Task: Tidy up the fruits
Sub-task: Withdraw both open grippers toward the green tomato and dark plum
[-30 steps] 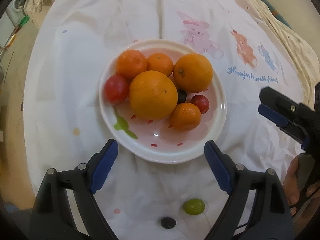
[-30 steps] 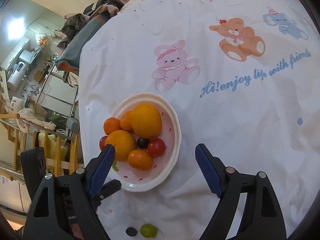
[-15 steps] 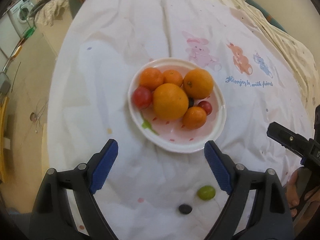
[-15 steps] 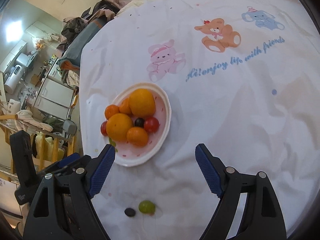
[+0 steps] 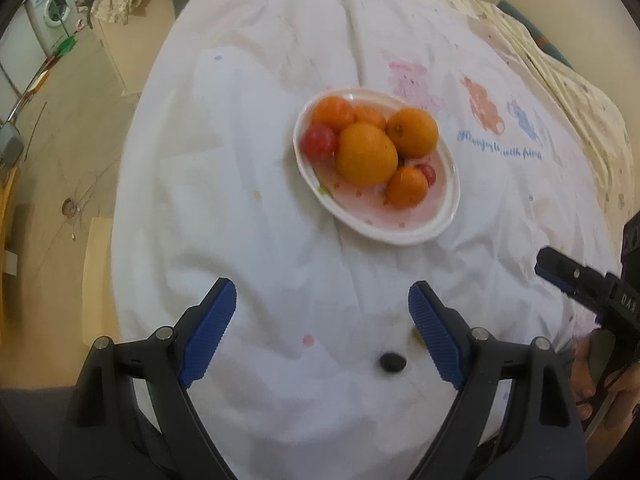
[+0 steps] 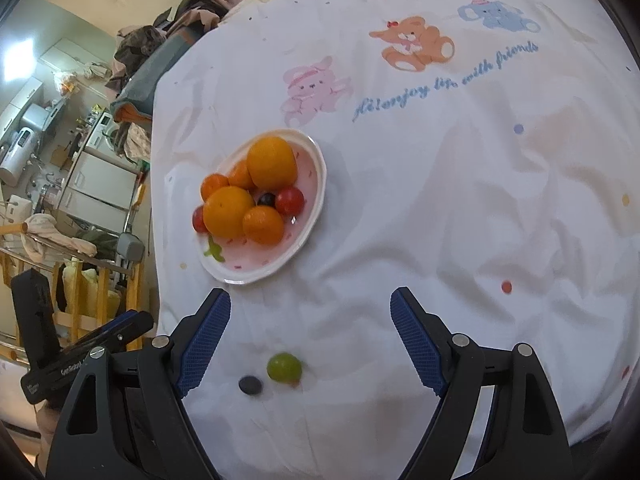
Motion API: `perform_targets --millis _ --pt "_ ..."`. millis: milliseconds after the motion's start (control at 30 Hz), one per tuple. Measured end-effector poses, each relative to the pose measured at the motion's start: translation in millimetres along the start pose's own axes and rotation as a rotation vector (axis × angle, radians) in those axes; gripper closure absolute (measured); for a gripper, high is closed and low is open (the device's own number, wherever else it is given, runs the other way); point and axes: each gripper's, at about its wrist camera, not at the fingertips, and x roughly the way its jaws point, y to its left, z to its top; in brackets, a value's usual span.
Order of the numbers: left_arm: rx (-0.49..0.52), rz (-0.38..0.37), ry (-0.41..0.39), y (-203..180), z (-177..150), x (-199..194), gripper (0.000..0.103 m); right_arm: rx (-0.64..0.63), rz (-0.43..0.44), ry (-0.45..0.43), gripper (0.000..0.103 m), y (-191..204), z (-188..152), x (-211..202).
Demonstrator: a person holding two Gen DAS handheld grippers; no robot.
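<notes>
A white plate point(image 5: 448, 216) point(image 6: 316, 184) on the white cloth holds several oranges point(image 5: 366, 155) point(image 6: 272, 163), red tomatoes point(image 5: 319, 143) point(image 6: 289, 200) and a dark grape point(image 6: 266, 199). A green grape point(image 6: 284, 366) and a dark grape point(image 5: 392, 361) point(image 6: 250, 384) lie loose on the cloth near me. In the left wrist view the green grape is mostly hidden behind a finger. My left gripper point(image 5: 322, 330) is open and empty above the cloth, short of the plate. My right gripper point(image 6: 310, 334) is open and empty, with the loose grapes between its fingers.
The table wears a white cloth with cartoon animal prints point(image 6: 414, 42). The table's left edge point(image 5: 120, 184) drops to a tiled floor. Kitchen cabinets and clutter point(image 6: 92, 184) stand beyond the table on the left. The right gripper's finger point(image 5: 576, 280) shows at the right of the left wrist view.
Both grippers have pulled back from the plate, which now looks smaller and farther. The loose grapes now lie between the fingers. Both jaws stay open.
</notes>
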Motion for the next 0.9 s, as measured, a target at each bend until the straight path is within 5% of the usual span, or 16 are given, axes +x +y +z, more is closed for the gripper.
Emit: perform_targets --millis 233,400,633,767,900 --pt "0.126 0.051 0.046 -23.7 -29.8 9.7 0.021 0.029 -0.063 0.053 0.018 -4.5 -18.3 11.3" --pt "0.188 0.037 0.123 -41.8 -46.9 29.5 0.045 0.027 -0.092 0.061 0.018 -4.6 -18.8 15.0" --pt "0.339 0.04 0.179 -77.4 -66.4 54.9 0.061 0.068 -0.14 0.086 0.018 -15.0 -17.6 18.9" --pt "0.351 0.042 0.212 -85.7 -68.4 67.0 0.063 0.071 -0.152 0.092 0.018 -18.0 -16.8 18.5" --pt "0.334 0.043 0.228 -84.6 -66.6 71.4 0.083 0.075 -0.147 0.096 0.018 -18.8 -15.6 19.7"
